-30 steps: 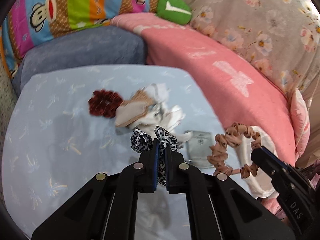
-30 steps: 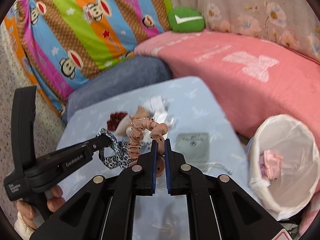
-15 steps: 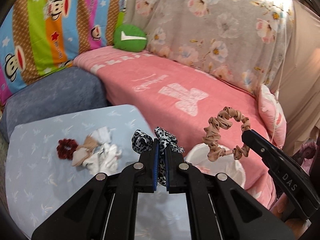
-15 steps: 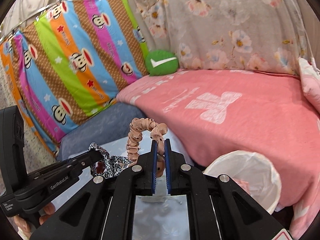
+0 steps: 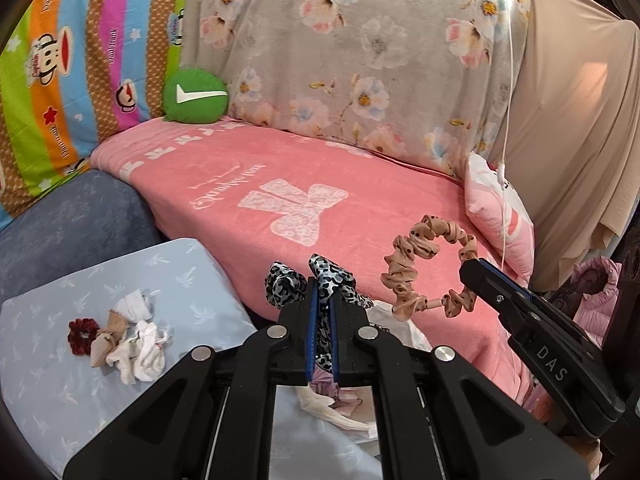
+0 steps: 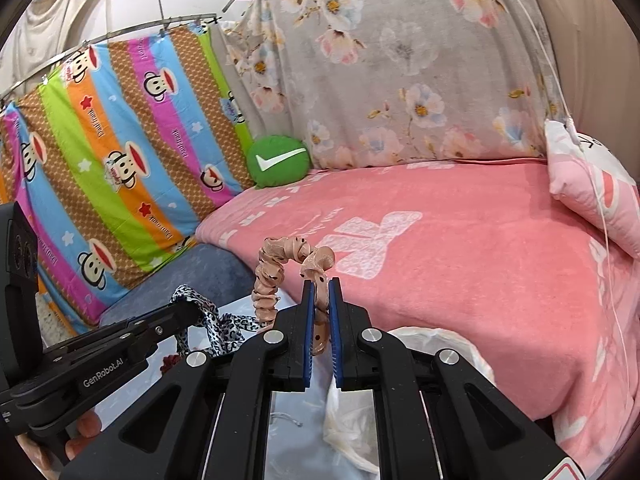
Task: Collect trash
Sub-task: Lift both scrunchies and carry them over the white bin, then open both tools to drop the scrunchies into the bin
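Fleecy pink blanket (image 5: 320,184); ruffled scrunchies clamped.

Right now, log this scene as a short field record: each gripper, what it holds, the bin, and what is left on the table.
left gripper: shut on leopard-print scrunchie
right gripper: shut on beige scrunchie
trash bag: white, open, directly below both grippers
left on blue table: dark red scrunchie, crumpled tissues
background: pink blanket, green cushion
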Demonstrator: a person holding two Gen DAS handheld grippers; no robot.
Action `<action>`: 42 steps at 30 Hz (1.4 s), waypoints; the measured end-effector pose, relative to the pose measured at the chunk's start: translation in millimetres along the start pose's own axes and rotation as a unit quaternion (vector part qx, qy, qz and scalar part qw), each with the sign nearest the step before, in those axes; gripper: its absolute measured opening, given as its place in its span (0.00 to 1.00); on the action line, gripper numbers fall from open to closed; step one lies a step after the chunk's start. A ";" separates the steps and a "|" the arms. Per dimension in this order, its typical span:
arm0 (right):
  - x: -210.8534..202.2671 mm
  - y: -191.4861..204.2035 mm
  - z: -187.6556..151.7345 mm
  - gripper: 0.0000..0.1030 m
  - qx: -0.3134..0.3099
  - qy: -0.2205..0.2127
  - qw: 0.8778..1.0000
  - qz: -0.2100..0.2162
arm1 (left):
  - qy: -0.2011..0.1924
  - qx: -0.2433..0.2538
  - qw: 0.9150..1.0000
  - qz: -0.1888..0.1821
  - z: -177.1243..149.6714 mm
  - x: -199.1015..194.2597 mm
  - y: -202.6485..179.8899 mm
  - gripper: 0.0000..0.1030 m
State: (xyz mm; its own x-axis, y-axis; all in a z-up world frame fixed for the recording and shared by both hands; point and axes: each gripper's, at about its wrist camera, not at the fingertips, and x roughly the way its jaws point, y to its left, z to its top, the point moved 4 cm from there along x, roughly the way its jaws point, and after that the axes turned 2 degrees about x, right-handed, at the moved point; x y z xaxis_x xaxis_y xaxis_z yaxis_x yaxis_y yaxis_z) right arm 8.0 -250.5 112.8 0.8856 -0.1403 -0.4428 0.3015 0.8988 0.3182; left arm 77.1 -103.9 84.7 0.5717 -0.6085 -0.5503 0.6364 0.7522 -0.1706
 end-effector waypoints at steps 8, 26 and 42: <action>-5.1 -28.9 4.6 0.07 0.014 -0.006 1.000 -0.020 | 0.011 0.016 1.000 -0.017 2.6 13.9 -25.5 0.05; 9.7 -58.8 0.9 0.25 0.031 0.004 0.999 -0.045 | 0.034 0.004 0.999 -0.008 -2.8 47.8 -29.1 0.59; 15.5 -27.0 -6.1 0.32 0.011 0.014 0.999 -0.028 | 0.027 -0.009 0.999 0.016 -6.6 38.7 -2.4 0.59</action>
State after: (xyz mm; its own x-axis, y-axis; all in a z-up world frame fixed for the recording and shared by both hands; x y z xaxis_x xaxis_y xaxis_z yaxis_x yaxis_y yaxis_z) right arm 11.5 -274.4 92.2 0.8566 -0.1779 -0.4843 0.3582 0.8806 0.3103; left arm 94.3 -127.6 58.5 0.5630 -0.5692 -0.5992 0.6085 0.7761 -0.1654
